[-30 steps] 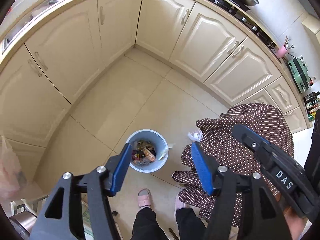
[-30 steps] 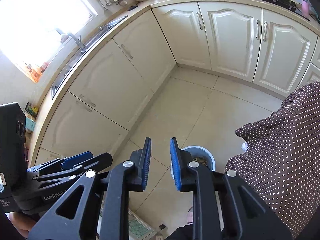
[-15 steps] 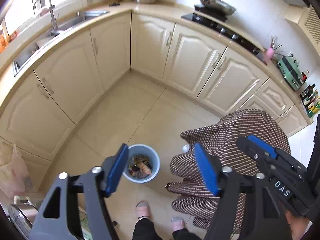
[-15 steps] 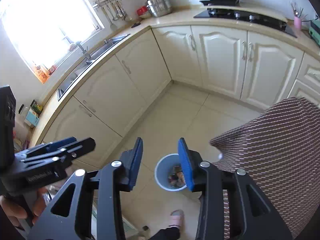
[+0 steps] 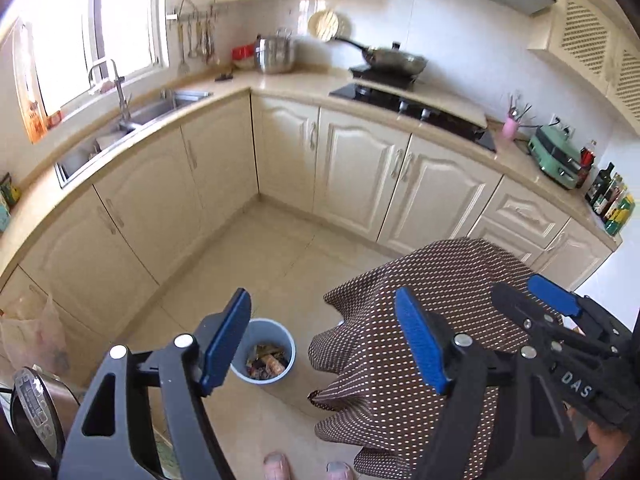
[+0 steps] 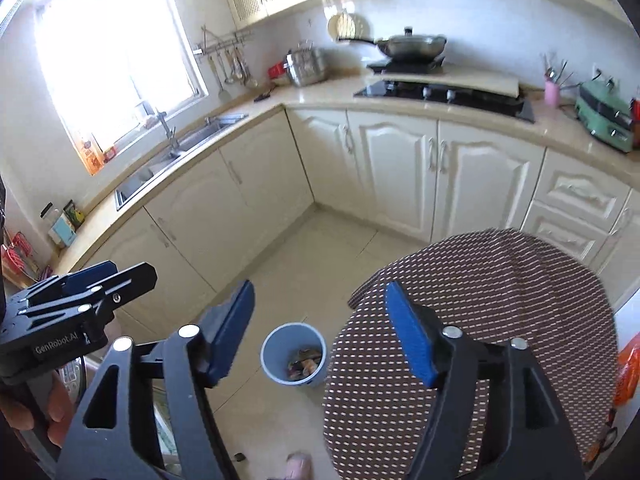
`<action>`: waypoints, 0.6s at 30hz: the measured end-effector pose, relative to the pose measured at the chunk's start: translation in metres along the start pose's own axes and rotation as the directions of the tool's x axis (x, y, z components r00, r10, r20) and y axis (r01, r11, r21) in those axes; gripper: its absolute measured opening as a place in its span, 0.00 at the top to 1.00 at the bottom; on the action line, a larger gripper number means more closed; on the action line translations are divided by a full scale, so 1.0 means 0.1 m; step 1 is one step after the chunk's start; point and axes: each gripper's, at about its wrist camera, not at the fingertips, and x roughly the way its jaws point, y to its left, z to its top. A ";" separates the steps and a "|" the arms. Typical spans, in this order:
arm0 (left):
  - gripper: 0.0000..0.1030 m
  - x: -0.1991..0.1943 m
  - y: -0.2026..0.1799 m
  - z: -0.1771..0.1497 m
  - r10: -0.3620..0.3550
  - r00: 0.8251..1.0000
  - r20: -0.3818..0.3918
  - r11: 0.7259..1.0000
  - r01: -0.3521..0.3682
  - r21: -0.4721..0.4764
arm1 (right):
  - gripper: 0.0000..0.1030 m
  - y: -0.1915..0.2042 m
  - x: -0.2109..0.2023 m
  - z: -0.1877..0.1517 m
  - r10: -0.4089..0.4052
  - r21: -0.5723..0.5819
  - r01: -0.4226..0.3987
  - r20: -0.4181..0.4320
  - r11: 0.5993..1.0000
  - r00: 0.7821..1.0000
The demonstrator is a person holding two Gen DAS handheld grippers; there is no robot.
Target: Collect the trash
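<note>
Cream L-shaped kitchen cabinets (image 5: 352, 176) wrap a tiled floor (image 5: 280, 248) where a small round pale-blue plastic bin (image 5: 264, 360) stands, holding mixed wrappers, just beside a round table draped in brown dotted cloth (image 5: 420, 340). Both the left gripper (image 5: 324, 344) and the right gripper (image 6: 320, 336) hang high above the bin, fingers spread wide and empty. Judged from here, trash dropped from this height could miss the narrow rim or catch the cloth's edge.

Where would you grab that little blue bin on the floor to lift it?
By the rim. The blue bin stands upright and open-topped, so one finger could probably slip inside and one outside its thin wall. Come from above on the side away from the dotted tablecloth, which hangs close beside it.
</note>
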 end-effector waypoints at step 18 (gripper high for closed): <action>0.20 -1.44 0.04 -0.40 -0.089 0.978 0.190 0.991 0.067 0.120 | 0.21 0.43 -1.26 -0.59 -0.162 0.032 0.159 0.209 0.987 0.964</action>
